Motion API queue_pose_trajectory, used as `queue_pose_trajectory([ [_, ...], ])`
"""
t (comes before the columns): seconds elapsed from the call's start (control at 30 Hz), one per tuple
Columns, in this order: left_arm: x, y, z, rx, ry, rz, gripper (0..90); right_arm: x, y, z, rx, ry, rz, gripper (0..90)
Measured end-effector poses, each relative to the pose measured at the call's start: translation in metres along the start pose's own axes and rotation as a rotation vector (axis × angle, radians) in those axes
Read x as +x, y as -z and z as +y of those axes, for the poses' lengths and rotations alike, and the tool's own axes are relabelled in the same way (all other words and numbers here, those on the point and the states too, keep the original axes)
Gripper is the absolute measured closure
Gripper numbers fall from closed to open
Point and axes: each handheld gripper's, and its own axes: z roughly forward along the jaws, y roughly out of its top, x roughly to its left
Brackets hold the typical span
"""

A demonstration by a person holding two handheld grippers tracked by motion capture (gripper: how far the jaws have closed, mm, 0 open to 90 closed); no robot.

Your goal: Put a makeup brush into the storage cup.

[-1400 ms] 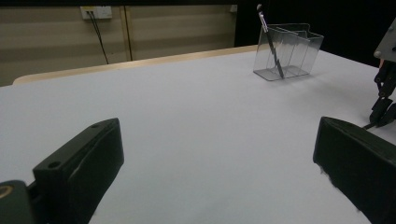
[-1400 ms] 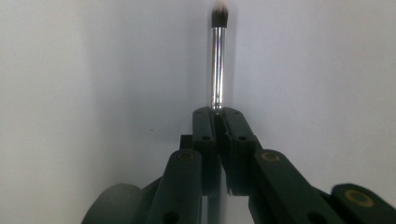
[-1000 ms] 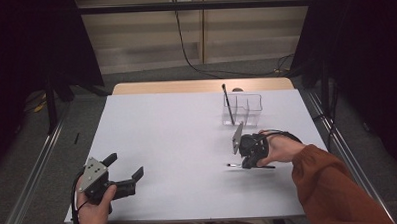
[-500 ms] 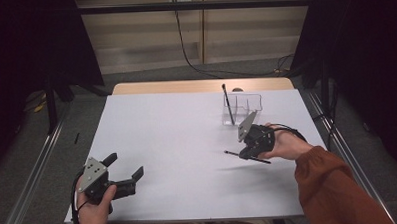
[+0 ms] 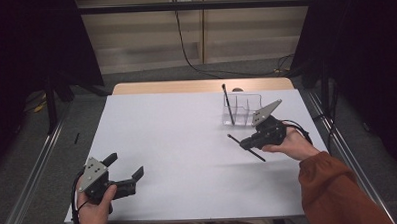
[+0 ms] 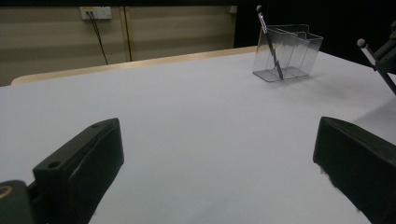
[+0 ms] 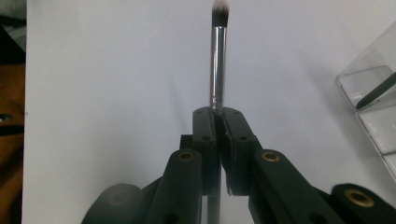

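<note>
Metal-ferruled brush (image 7: 217, 60) pinched mid-handle in right tool (image 5: 248, 143), bristles ahead of jaws; light, stiff, slick, so grip near balance point or it pivots; left tool (image 5: 124, 169) spread, idle; vs earlier: brush lifted off worktop (image 5: 187, 142), now nearer clear holder (image 5: 242, 109).

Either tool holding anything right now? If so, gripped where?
Right tool is shut on a makeup brush, clamped on its handle just below the metal ferrule. Left tool is open and holds nothing.
</note>
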Motion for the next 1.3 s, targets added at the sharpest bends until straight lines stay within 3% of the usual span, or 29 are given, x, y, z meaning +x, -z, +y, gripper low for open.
queue_pose_trajectory([
  [0.33, 0.0, 0.0, 0.0, 0.001, -0.002, 0.0, 1.9, 0.008, -0.002, -0.003, -0.108, -0.043, -0.052, 84.5],
  [0.5, 0.0, 0.0, 0.0, 0.001, -0.001, 0.0, 1.9, 0.007, 0.001, -0.006, -0.185, -0.088, -0.072, 84.5],
  [0.87, 0.0, 0.0, 0.0, 0.001, -0.003, 0.001, 1.9, 0.007, 0.002, -0.008, -0.318, -0.133, -0.115, 84.5],
  [1.3, 0.0, 0.0, 0.0, -0.002, -0.002, 0.0, 1.9, 0.008, 0.008, -0.003, -0.483, -0.156, -0.194, 84.5],
])
